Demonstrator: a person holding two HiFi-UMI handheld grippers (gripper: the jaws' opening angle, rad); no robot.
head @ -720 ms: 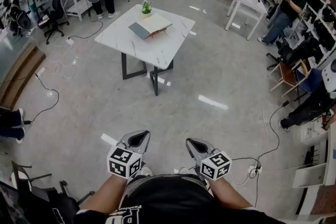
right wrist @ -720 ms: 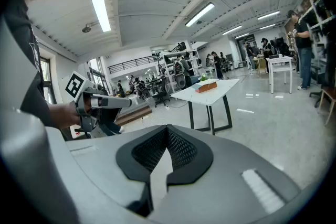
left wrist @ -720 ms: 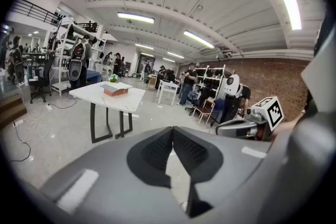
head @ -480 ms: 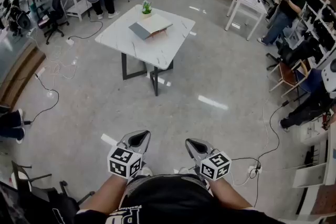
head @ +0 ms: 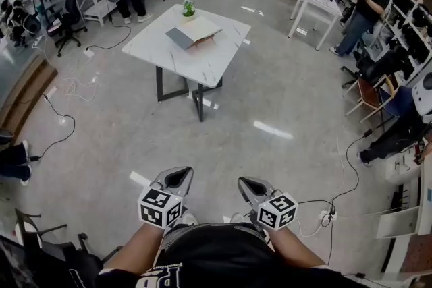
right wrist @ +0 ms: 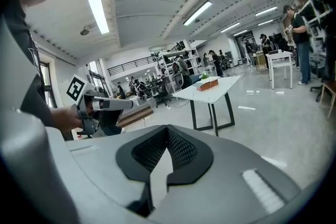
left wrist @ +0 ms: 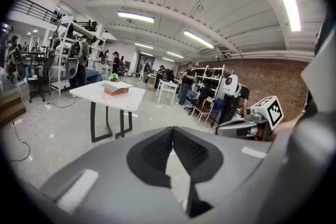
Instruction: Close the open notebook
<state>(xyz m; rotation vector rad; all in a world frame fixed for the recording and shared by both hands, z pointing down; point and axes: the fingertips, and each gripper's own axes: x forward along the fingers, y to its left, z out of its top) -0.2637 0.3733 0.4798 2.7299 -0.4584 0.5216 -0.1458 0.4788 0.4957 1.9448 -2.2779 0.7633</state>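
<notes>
Notebook (head: 194,32) is lying open on a white marble-patterned table (head: 202,63), well apart from both grippers, with a small potted plant (head: 188,8) standing just beside it at the table's far edge. The table is standing on a glossy grey floor (head: 270,98) in a large workshop, where cables (head: 61,138) are trailing at the left and a person (head: 361,17) is standing near a second white table (head: 317,3) at the right.

The left gripper (head: 178,176) and the right gripper (head: 248,183) are hanging low, close to the person's body and side by side, each with its jaws meeting at the tips and nothing between them.

Only the head view is showing the notebook's grey cover and cream pages from above. The gripper views are showing it edge-on and far off, and they are adding ceiling strip lights (left wrist: 135,17); a brick wall (left wrist: 273,78) is showing in the left gripper view alone.
</notes>
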